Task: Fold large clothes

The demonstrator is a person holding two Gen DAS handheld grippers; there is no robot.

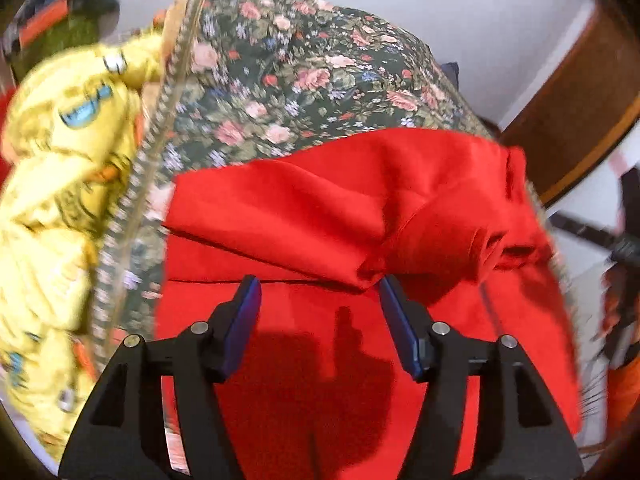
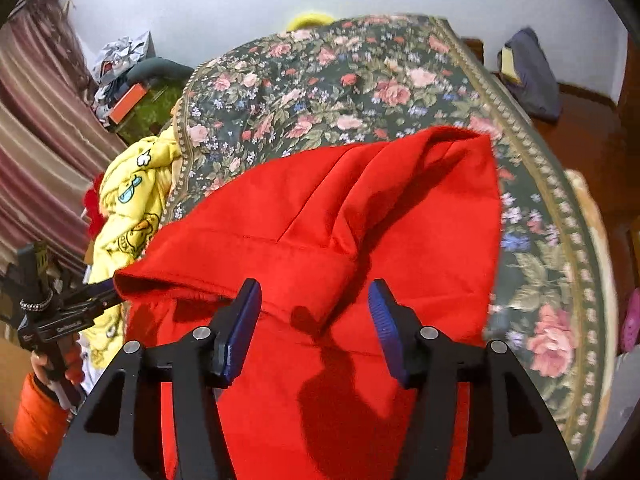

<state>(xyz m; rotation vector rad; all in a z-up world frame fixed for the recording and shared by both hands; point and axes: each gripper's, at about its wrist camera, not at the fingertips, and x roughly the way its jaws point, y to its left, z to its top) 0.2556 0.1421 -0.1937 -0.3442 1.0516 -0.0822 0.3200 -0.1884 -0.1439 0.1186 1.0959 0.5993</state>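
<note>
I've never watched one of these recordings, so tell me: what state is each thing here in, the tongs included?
Left tongs: open, nothing between them.
Right tongs: open, above the cloth, gripping nothing.
Red garment: spread on the bed, part folded over itself, creased.
Floral bedcover: laid out flat under the garment.
Yellow cartoon-print cloth: crumpled in a heap beside the bedcover.

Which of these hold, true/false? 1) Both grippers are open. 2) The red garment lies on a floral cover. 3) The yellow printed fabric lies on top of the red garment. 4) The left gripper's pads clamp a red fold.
1) True: the left gripper and right gripper stand open.
2) True: the red garment lies on the floral cover.
3) False: the yellow fabric sits beside it, off the cover's edge.
4) False: nothing is pinched.
</note>
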